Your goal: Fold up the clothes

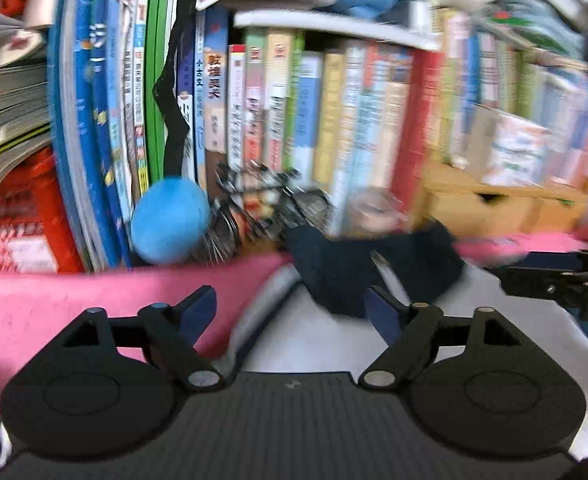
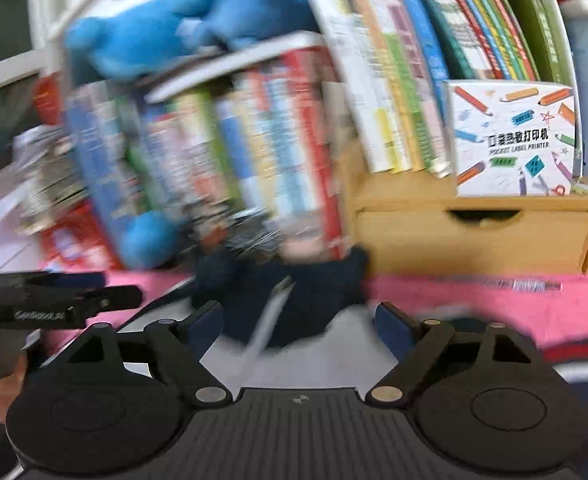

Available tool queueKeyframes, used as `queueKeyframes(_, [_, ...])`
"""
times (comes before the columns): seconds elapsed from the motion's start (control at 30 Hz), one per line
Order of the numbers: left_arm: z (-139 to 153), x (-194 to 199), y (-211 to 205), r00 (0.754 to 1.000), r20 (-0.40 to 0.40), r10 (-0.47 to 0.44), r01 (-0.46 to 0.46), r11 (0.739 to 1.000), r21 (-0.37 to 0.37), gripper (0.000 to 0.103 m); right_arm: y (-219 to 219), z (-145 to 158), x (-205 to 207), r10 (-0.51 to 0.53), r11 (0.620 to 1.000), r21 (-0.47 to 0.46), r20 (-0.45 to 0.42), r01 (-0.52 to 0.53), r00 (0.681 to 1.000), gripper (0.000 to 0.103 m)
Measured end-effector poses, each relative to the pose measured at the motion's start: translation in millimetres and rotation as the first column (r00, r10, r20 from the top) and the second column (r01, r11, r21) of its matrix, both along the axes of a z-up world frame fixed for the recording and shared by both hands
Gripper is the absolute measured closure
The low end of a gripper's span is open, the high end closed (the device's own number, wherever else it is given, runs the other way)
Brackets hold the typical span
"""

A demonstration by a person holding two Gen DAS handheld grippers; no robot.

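Ahead of both my wide-open, empty tongs, left (image 1: pixel 291 306) and right (image 2: pixel 298 320), a crumpled dark navy cloth garment (image 1: pixel 374 268) lies on the white counter (image 1: pixel 334 344), against a pink fleece blanket (image 1: pixel 93 300); a blue plush ball (image 1: pixel 169 220) and upright books (image 1: pixel 294 112) crowd behind.

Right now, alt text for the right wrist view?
Open right tongs point at a dark navy garment lying on a white and pink surface. Behind it stand blurred books and a wooden drawer; the left tongs enter at left.
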State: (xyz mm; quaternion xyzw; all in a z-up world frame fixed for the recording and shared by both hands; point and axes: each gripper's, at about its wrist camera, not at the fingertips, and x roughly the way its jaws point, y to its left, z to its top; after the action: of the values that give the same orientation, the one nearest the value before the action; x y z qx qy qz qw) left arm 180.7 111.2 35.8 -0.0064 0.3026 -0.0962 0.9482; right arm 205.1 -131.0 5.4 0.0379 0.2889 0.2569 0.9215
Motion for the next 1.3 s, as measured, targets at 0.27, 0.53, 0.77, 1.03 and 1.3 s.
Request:
queueKeyframes(0.27, [-32.4,-141.1,-31.1,0.995,-0.083,-0.052,0.061,0.992,0.112,0.015,-3.8,-19.0,-144.8,0.162,0.981,-0.101,-0.059,-0.167,0.985,0.012])
queueKeyframes(0.53, [-50.5,-233.3,-7.3,0.994,-0.098,-0.045,0.060,0.986,0.157,0.004,-37.8,-44.6,-268.4,0.235,0.961,-0.116,-0.129,-0.250,0.963,0.011])
queueKeyframes(0.77, [-45.8,-281.3,14.3,1.000,-0.022,0.012,-0.007,0.974,0.228,0.002,-104.1,-42.1,-317.3,-0.004,0.952,-0.307,-0.045,-0.010,0.999,0.001])
queueKeyframes(1.03, [-10.6,-313.3,-14.2,0.986,0.129,-0.108,0.088,0.985,0.148,0.002,-101.5,-8.8,-361.3,-0.033,0.988,-0.148,0.092,0.046,0.995,0.010])
queueKeyframes(1.3, [32.1,-224.2,-85.3,0.980,0.143,-0.138,0.131,0.990,0.059,0.002,-103.4,7.9,-328.8,-0.145,0.987,-0.044,0.127,0.152,0.981,0.010])
